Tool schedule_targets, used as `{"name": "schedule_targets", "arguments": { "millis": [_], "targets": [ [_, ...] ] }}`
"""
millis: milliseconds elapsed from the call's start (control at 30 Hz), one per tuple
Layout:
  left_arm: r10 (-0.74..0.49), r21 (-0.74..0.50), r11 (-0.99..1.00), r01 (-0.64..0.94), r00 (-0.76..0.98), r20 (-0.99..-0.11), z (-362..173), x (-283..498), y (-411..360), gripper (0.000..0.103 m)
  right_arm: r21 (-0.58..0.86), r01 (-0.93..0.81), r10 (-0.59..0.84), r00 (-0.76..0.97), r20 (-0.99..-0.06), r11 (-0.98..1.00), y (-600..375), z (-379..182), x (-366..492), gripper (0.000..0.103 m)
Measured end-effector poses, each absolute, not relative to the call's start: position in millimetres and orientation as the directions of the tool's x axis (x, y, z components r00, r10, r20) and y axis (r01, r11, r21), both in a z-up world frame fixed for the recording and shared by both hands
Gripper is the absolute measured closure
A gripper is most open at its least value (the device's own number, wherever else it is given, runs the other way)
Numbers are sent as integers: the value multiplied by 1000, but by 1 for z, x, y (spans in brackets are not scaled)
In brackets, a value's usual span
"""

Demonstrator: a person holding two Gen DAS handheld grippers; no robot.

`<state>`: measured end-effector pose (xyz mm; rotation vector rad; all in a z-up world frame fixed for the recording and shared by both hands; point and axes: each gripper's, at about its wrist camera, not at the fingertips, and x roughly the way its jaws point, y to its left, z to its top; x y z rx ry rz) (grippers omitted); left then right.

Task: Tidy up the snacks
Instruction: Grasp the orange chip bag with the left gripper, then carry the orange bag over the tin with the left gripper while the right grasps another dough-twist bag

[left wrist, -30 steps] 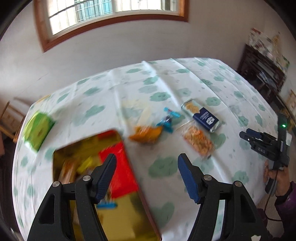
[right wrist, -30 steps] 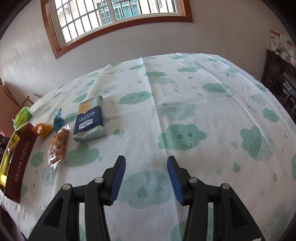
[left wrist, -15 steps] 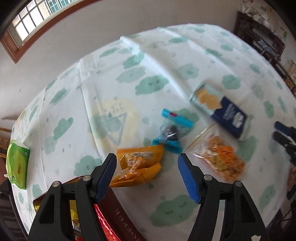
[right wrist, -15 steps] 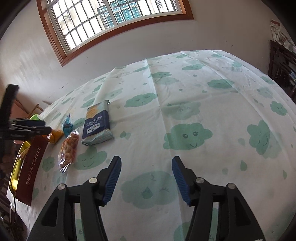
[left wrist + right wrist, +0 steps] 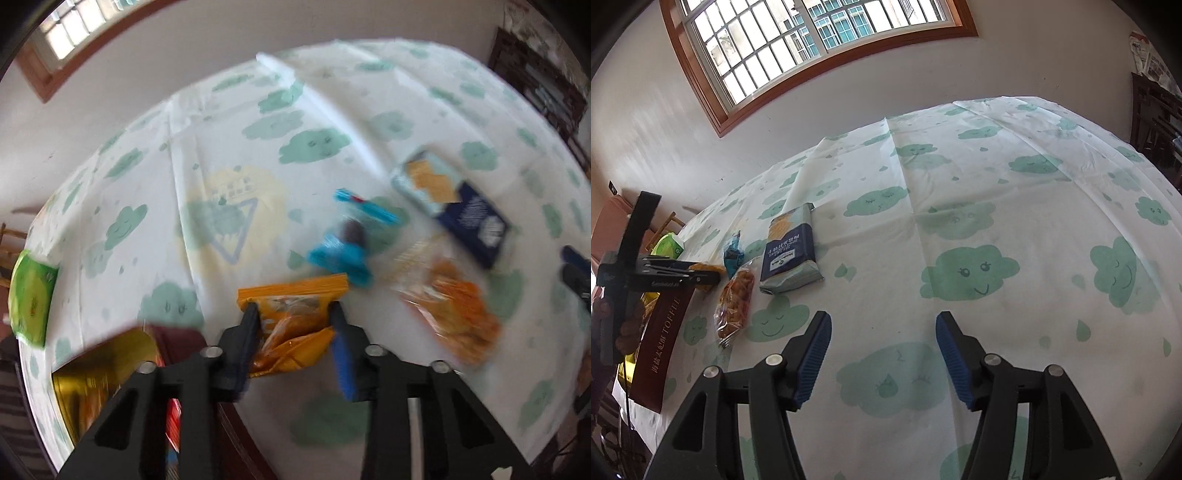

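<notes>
My left gripper is closed around an orange snack packet, one finger on each side of it, just past the rim of the gold-lined toffee tin. A blue wrapped candy, a clear bag of orange snacks and a dark blue cracker pack lie to the right on the cloud-print tablecloth. My right gripper is open and empty above bare cloth. In the right wrist view the left gripper shows at far left beside the tin, cracker pack and snack bag.
A green packet lies at the table's left edge. A dark wooden cabinet stands at the back right. A window is in the wall behind the table. The table edge runs close under both grippers.
My left gripper has moved forward and down from the tin to the orange packet and closed around it. My right gripper has tilted slightly and stays open.
</notes>
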<state>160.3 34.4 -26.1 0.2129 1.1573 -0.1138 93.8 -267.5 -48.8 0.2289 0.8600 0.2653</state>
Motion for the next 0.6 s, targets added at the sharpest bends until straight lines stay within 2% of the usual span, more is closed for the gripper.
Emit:
{"name": "schedule_targets", "arguments": {
  "millis": [100, 233, 367, 467, 600],
  "targets": [
    [-80, -34, 992, 119, 412, -908, -10, 125, 37, 72, 304, -137, 320, 624, -713, 943, -267, -49, 94, 42],
    [-132, -112, 991, 72, 465, -875, 9, 72, 36, 72, 295, -138, 314, 623, -716, 945, -267, -49, 94, 43],
    [-118, -117, 993, 34, 518, -848, 27, 32, 38, 72, 293, -146, 317, 631, -708, 945, -265, -47, 93, 43],
    [-98, -110, 994, 9, 540, -836, 37, 9, 43, 72, 257, -290, 386, 628, -676, 922, -238, -35, 80, 43],
    [-71, -102, 994, -26, 553, -830, 46, -16, 59, 72, 305, -432, 515, 542, -665, 849, -190, -24, 74, 43]
  ]
}}
